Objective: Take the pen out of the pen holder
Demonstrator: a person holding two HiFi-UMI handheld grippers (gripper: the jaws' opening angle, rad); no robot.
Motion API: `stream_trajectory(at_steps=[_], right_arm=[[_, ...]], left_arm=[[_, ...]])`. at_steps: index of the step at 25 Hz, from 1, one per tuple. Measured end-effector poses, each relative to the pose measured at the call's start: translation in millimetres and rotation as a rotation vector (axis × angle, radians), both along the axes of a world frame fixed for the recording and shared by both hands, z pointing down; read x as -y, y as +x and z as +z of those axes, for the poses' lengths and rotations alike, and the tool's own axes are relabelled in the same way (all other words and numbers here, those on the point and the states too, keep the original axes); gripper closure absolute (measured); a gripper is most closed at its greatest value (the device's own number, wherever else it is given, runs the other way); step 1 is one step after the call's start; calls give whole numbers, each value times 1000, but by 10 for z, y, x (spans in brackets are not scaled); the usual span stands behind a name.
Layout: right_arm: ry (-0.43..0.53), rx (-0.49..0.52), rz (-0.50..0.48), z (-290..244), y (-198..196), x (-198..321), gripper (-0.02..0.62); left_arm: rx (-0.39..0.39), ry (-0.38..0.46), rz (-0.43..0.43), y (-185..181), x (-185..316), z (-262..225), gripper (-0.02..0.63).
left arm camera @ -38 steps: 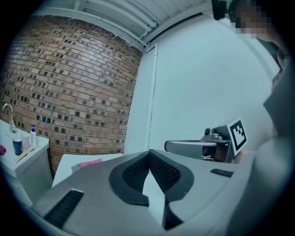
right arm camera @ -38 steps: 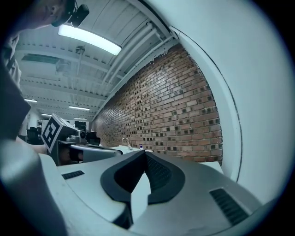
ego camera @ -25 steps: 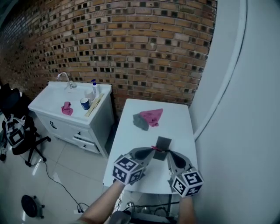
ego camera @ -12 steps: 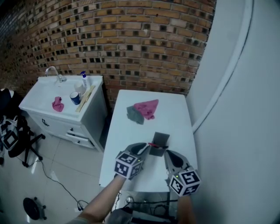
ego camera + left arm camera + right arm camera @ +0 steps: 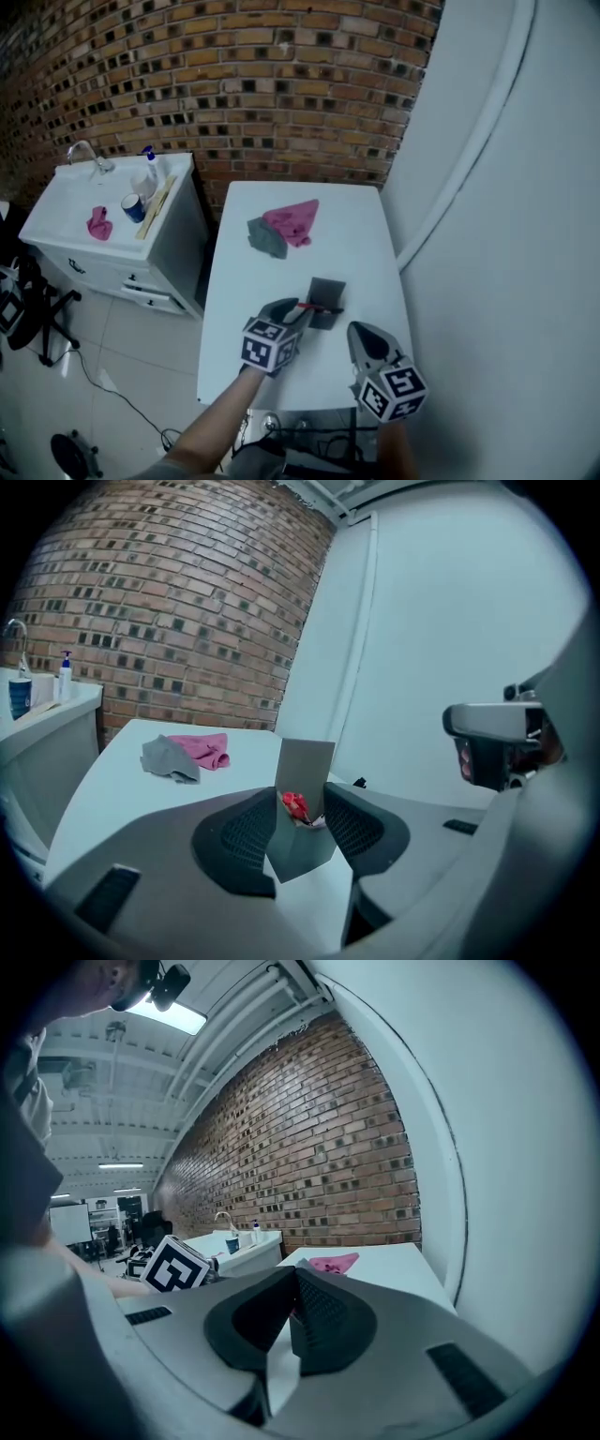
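Well, far on the left stands a white sink cabinet [image 5: 66, 202] with a blue cup [image 5: 132, 207] on it; it has no part in this job. Next comes the white desk [image 5: 361, 244]. At its back lie a grey cloth [image 5: 266, 237] and a pink cloth [image 5: 292, 220], touching each other and well apart from the work, so they are not in the way. Nearer the person, the left tool [image 5: 294, 311] is low over the desk, and its jaws are opening. The grey pen holder [image 5: 305, 761] stands between them, but the pads do not seem to press on it, so this tool holds nothing. The red pen [image 5: 294, 805] pokes out at the holder's top, so it is not out yet. I think the left tool sits around the holder to keep it from tipping. The right tool [image 5: 293, 1279] hangs just right of the holder, squeezed tight on nothing. It likely waits there because the pen is close.
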State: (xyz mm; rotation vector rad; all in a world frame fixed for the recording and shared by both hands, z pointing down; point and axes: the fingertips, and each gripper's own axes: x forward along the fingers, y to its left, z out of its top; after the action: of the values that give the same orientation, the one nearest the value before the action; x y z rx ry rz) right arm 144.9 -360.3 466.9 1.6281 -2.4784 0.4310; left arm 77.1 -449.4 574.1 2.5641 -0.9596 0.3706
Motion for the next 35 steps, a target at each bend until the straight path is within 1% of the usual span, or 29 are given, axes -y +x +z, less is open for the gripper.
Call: stream_trajectory(at_steps=[4, 7, 8, 9, 15, 22, 31, 35], right_arm=[[-15, -5, 14, 49, 94, 3, 594], [-20, -10, 17, 43, 155, 15, 594], [-21, -11, 18, 42, 173, 15, 594], [-22, -12, 19, 43, 188, 14, 594], [-21, -11, 8, 35, 187, 4, 594], [3, -1, 2, -40, 127, -30, 594], [68, 11, -21, -231, -38, -101, 594], [110, 16, -42, -329, -125, -129, 594]], left_arm=[[1, -11, -8, 45, 27, 67, 462], [14, 10, -32, 28, 71, 97, 463], [16, 20, -39, 25, 84, 94, 475], [18, 28, -42, 27, 90, 88, 500], [4, 42, -37, 42, 35, -9, 528], [-39, 97, -47, -45, -64, -333, 532], [-103, 165, -67, -211, -251, -889, 532], [-121, 215, -48, -292, -370, -1152, 533]])
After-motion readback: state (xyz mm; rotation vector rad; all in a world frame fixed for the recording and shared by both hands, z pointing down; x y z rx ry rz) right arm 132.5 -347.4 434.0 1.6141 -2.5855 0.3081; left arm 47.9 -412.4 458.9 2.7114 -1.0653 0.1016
